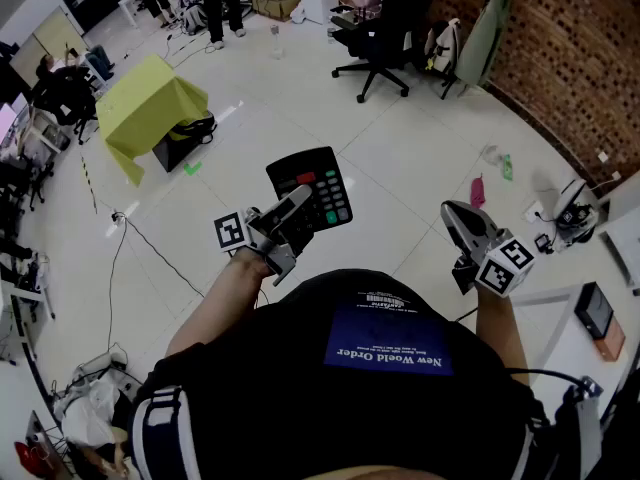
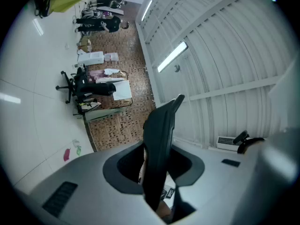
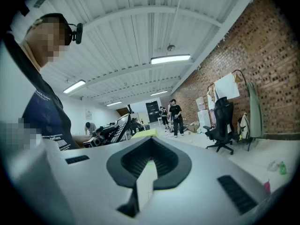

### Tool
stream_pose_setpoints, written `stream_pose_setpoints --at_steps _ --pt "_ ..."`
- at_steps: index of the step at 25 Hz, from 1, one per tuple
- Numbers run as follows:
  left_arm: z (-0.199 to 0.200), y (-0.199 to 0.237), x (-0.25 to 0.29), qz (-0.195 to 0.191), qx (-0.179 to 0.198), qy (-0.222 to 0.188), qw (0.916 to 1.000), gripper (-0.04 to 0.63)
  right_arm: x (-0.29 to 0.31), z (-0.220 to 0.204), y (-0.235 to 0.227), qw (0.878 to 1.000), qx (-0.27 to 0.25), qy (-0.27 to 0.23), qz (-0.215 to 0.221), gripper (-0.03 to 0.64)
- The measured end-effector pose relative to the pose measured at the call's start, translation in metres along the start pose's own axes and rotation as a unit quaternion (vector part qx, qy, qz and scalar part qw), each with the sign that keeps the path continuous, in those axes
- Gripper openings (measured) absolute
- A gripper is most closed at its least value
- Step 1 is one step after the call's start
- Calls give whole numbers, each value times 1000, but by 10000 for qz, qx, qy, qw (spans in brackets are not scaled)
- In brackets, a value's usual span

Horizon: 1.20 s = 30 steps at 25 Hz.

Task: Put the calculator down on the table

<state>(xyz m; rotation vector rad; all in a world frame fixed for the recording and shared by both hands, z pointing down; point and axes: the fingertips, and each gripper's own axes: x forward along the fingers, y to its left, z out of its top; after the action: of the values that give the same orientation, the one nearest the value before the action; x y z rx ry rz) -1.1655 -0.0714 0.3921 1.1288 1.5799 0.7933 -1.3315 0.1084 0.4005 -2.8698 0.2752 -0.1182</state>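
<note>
Item: calculator [image 1: 320, 183]. I am gripping it tight in the left gripper [image 1: 297, 203], up over the floor [image 1: 400, 158], its long axis running up and away from the jaws. The right gripper [image 1: 455, 216] is sitting closed on nothing, well apart.

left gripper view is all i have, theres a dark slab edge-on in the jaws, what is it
Observer: The head view shows it is the black calculator, keys facing up, pinched in the left gripper.
Operator: whats under it
Observer: Only pale floor tiles. In the head view it is held in the air with no surface beneath it.
Operator: and the other one
Observer: The right gripper view shows the right gripper shut with nothing between its jaws.
</note>
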Motion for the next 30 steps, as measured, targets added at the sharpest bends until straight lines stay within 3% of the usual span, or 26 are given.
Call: stream_pose_setpoints --at_steps 11,16,23,30 --pt "-50 16 61 78 -38 157 9998 124 -37 5 -49 9999 18 48 103 -14" --pt "-43 28 68 101 -127 264 9995 124 -19 3 -60 9999 62 76 118 -14" --pt "13 47 53 -179 -286 347 9988 124 39 6 -49 9997 -152 171 -42 -14" --pt "123 56 67 -488 -310 633 9963 124 119 53 -67 9986 -302 -18 -431 -14"
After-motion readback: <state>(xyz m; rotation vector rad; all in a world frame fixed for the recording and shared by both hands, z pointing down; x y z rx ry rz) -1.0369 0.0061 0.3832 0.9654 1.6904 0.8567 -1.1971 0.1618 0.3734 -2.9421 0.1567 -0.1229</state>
